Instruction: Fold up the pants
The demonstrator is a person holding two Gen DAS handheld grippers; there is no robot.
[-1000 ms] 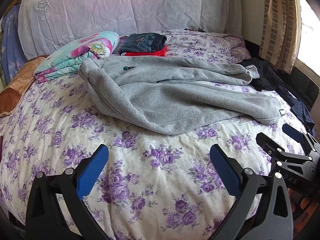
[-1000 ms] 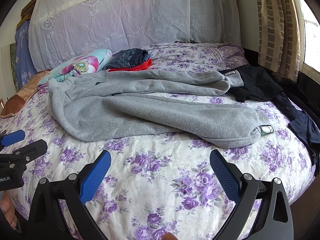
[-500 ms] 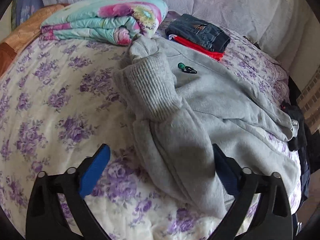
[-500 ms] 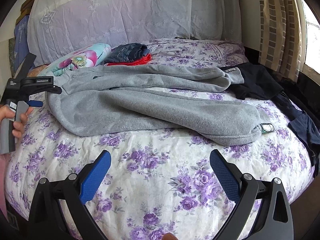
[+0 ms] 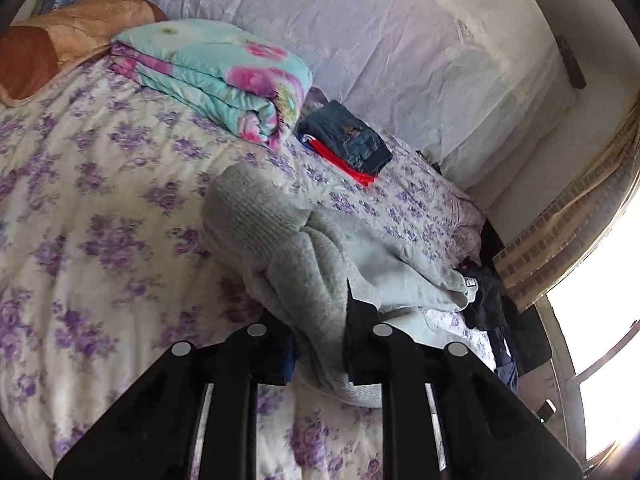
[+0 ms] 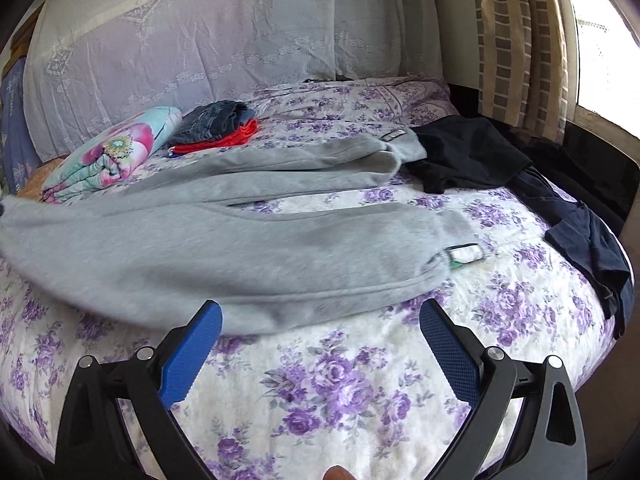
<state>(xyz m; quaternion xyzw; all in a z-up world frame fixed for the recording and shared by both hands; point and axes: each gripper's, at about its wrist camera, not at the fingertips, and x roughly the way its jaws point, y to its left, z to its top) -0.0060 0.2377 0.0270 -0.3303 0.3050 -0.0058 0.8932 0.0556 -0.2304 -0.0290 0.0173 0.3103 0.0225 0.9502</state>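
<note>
Grey sweatpants (image 6: pixel 224 240) lie across the flowered bed, waist at the left, leg cuffs at the right (image 6: pixel 460 256). In the left wrist view my left gripper (image 5: pixel 320 344) is shut on the bunched waist end of the grey pants (image 5: pixel 304 276) and lifts it off the bedsheet. The ribbed waistband (image 5: pixel 248 208) hangs ahead of the fingers. My right gripper (image 6: pixel 320 320) is open and empty, its blue pads (image 6: pixel 192 352) just in front of the near leg's lower edge.
A folded floral quilt (image 6: pixel 116 148) and a stack of folded jeans on a red garment (image 6: pixel 216 128) sit near the headboard. Dark clothes (image 6: pixel 472 152) lie at the bed's right side by the curtain (image 6: pixel 516 40). An orange pillow (image 5: pixel 60 40) is at the far left.
My left gripper moved in on the waist end, closed on it and raised it. The pants shifted and stretched leftward. My right gripper moved closer to the near leg and stayed open.
</note>
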